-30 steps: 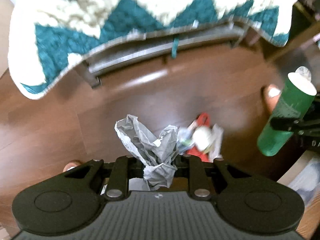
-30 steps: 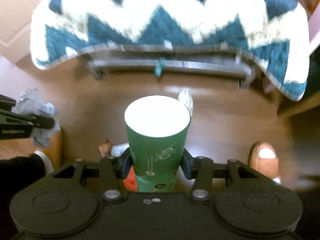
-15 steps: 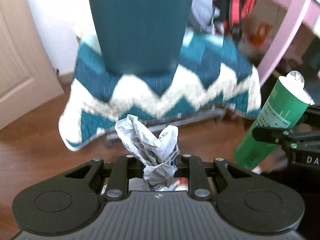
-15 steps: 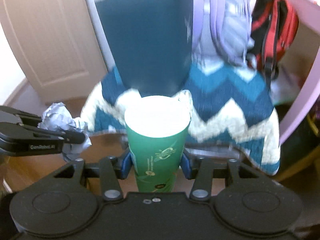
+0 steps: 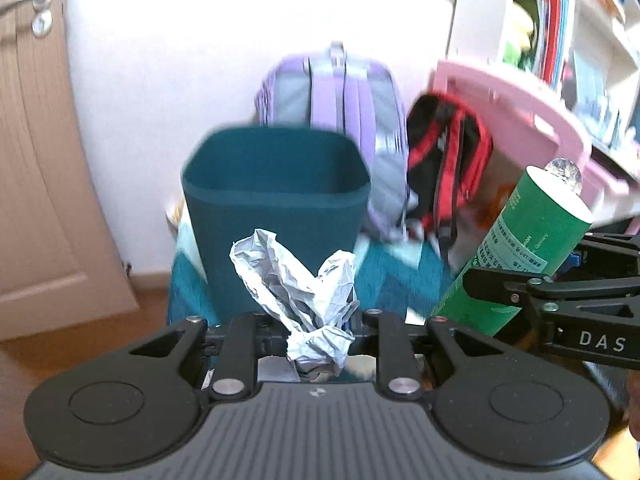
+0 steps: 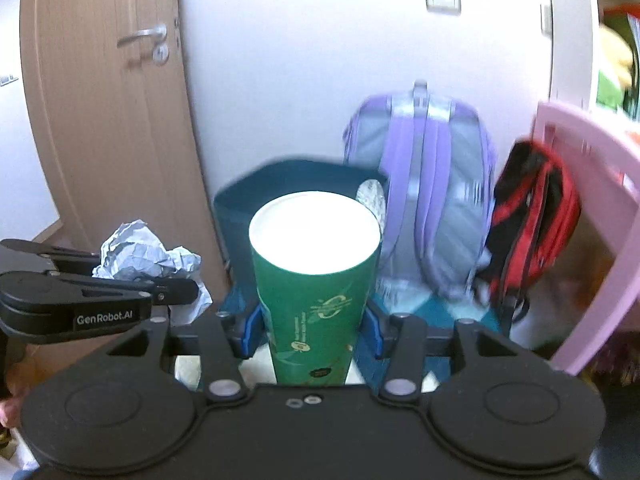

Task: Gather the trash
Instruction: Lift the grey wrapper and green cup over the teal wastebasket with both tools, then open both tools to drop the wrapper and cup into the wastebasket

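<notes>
Crumpled paper [image 5: 308, 300] pinched in left gripper [image 5: 316, 344], green paper cup [image 6: 316, 296] clamped in right gripper [image 6: 312, 340], both short of teal bin [image 5: 276, 184]; apparently light grip, possible drop onto blanket if released early.

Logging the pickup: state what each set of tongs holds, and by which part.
Left tongs pinch the crumpled paper at its lower end. Right tongs clamp the green paper cup around its lower body.
</notes>
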{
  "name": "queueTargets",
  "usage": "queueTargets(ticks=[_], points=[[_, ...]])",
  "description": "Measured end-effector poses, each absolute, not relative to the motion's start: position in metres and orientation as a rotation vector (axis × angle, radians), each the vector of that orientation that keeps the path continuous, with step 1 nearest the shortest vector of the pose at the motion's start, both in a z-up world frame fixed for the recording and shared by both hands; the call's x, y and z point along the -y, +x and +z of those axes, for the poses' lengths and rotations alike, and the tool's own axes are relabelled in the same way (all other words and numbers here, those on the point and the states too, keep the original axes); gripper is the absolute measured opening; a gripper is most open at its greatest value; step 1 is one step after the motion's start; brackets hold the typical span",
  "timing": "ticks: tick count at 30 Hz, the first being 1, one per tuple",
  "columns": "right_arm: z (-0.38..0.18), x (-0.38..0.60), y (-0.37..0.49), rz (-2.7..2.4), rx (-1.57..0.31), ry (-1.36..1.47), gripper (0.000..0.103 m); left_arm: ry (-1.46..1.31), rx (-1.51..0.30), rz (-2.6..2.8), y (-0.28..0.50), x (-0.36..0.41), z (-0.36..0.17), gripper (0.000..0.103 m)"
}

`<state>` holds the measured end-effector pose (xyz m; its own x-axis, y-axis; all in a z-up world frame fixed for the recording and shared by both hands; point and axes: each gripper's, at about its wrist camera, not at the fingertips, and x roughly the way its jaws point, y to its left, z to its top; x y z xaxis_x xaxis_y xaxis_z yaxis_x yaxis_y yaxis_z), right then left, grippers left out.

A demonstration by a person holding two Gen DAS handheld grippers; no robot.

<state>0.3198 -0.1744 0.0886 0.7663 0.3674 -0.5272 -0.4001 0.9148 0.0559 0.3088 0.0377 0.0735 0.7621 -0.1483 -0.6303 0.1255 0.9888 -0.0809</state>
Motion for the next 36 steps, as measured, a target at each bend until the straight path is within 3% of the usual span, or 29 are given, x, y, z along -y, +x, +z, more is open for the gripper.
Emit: queueTargets(ticks=[7, 14, 36], points=[[0.126, 0.161, 0.358, 0.397, -0.493, -0.076, 0.048, -0.056, -0.601, -0.130, 0.344, -0.043, 0.120, 0.021], [0.130, 0.138, 0.412, 0.378, -0.485, -0.088, 0.048, -0.069, -0.576, -0.102, 0.394, -0.055, 0.132, 0.021], [0.034, 0.089, 0.515, 0.437, -0.675, -0.206, 0.048, -0.095, -0.738, -0.051, 0.525, -0.076, 0.041, 0.021]])
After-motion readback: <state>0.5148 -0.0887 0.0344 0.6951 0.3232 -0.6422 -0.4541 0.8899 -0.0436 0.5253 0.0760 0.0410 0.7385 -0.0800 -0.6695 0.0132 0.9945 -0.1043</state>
